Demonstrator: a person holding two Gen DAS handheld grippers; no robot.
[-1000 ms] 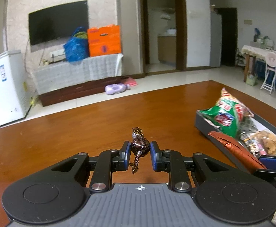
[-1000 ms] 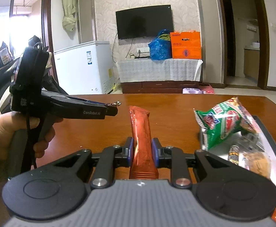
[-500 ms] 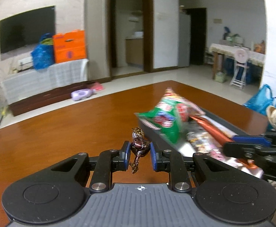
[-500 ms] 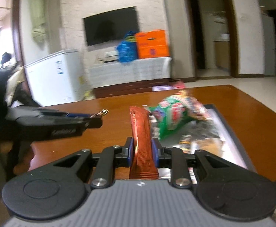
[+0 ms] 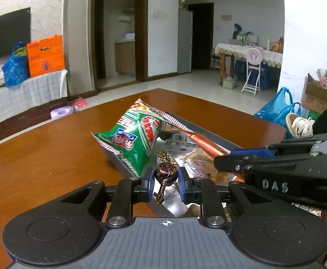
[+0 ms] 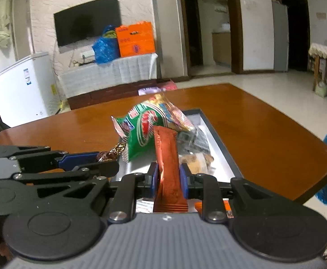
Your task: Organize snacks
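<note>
Brown wooden counter [image 5: 40, 157] in a living room, TV and white freezer along the far wall. Dark-rimmed tray [image 6: 217, 134] sits on it, already holding a green snack bag [image 5: 136, 139] propped at the far-left end, plus small packets and a cookie-like pack nearer.

Left gripper [image 5: 164, 179] is pinching a foil-wrapped candy [image 5: 164, 171] between its blue pads, over the tray's near-left edge. Right gripper [image 6: 169, 179] is clamped on a long orange snack bar [image 6: 166, 157], upright, over the near end of the tray.

Step, as I read it: both snacks carried in, drop-off pending. Neither is down yet.

Next move probably: lower each over a free patch of tray floor, then spread the pads. Grippers are close side by side, so keep them from bumping, and keep the bar clear of the green bag.
</note>
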